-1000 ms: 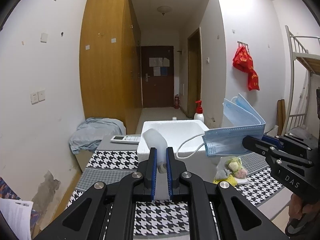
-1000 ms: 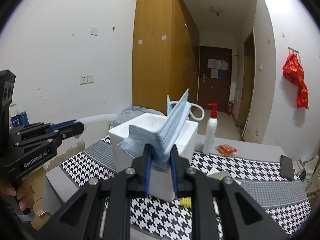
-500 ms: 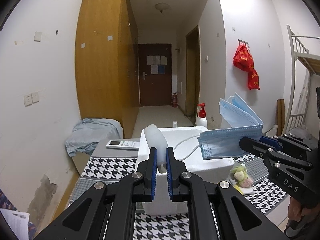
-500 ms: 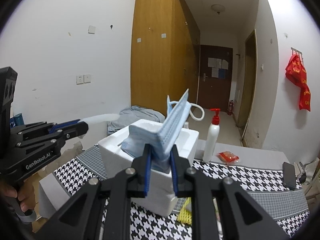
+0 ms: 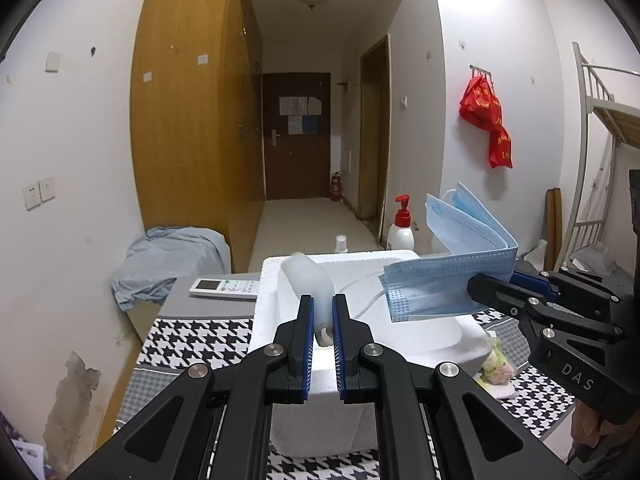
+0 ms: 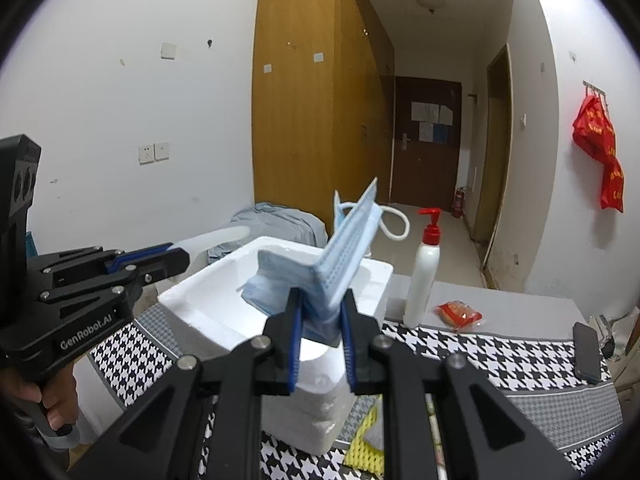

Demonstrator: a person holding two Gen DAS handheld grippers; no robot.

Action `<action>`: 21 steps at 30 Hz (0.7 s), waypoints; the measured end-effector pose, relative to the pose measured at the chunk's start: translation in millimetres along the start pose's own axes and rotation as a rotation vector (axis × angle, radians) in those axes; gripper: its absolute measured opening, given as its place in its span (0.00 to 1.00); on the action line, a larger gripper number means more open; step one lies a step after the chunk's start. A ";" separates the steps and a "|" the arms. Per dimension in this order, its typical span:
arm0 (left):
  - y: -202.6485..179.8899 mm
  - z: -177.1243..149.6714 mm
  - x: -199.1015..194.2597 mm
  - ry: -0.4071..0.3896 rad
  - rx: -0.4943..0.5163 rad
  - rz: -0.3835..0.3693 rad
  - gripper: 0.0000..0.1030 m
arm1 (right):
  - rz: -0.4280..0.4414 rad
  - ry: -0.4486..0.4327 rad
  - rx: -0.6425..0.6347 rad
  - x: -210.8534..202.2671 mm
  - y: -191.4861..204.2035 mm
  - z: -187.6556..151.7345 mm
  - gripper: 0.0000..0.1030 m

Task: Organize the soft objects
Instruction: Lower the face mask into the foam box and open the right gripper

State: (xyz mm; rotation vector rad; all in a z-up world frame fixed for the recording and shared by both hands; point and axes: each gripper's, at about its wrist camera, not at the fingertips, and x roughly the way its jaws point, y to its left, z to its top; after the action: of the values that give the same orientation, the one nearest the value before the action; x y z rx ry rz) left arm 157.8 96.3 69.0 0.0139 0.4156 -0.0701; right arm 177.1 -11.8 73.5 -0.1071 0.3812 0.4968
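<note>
My left gripper (image 5: 320,312) is shut on a translucent white soft bottle (image 5: 306,280), held over the near left rim of the white foam box (image 5: 424,340). It also shows in the right wrist view (image 6: 178,258) with the bottle (image 6: 216,237) sticking out. My right gripper (image 6: 318,306) is shut on a stack of blue face masks (image 6: 340,252) above the foam box (image 6: 200,312). In the left wrist view the masks (image 5: 452,280) hang over the box's right side from the right gripper (image 5: 480,284).
The box stands on a houndstooth cloth (image 6: 480,360) on a table. A red-pump lotion bottle (image 6: 424,268), an orange snack packet (image 6: 458,314) and a phone (image 6: 586,352) lie to the right. A remote (image 5: 224,287) lies left, a small plush toy (image 5: 496,364) right of the box.
Both grippers have moved forward and over the foam box, each still holding its object. The box now lies close beneath them.
</note>
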 end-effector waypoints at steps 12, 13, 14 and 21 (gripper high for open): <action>0.3 2.8 41.7 0.069 0.009 -0.049 0.09 | -0.016 0.003 0.013 16.0 -8.0 6.8 0.21; 0.7 2.3 45.3 0.076 0.009 -0.054 0.09 | -0.018 0.004 0.014 16.6 -8.5 6.6 0.21; 0.9 2.2 47.3 0.080 0.008 -0.058 0.09 | -0.020 0.005 0.017 17.3 -9.5 6.6 0.21; -3.3 2.0 62.5 0.108 0.025 -0.073 0.17 | -0.038 0.009 0.033 18.9 -14.0 5.8 0.21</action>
State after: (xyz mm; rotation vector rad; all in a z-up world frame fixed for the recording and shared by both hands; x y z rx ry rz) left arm 215.3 88.9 45.6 0.0276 0.5227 -0.1468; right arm 201.1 -14.5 71.7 -0.0849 0.3952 0.4524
